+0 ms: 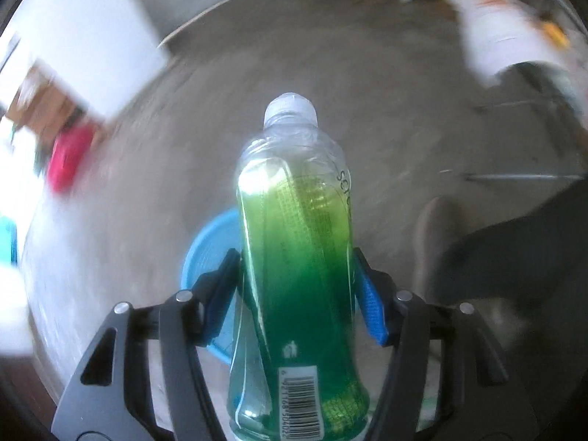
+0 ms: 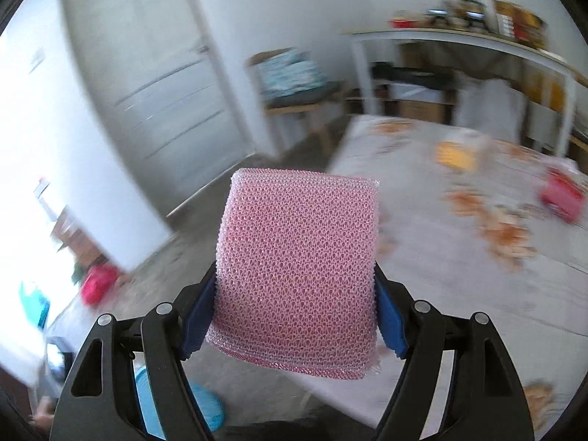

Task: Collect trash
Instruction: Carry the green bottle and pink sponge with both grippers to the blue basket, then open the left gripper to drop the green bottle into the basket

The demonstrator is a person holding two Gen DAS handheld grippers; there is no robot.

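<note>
My left gripper (image 1: 296, 275) is shut on a clear plastic bottle (image 1: 297, 257) with a green label and a white cap, held above the floor with its cap pointing away. A blue round bin (image 1: 209, 257) sits on the floor right under the bottle, mostly hidden by it. My right gripper (image 2: 296, 297) is shut on a pink mesh sponge (image 2: 297, 275), held in the air over the table edge. The blue bin also shows in the right wrist view (image 2: 209, 404), low on the left below the gripper.
A table with a patterned cloth (image 2: 459, 257) holds a yellow item (image 2: 455, 156) and a red item (image 2: 562, 198). A red object (image 1: 68, 161) lies on the concrete floor near a cardboard box (image 1: 40, 110). A dark shape (image 1: 514, 257) fills the right.
</note>
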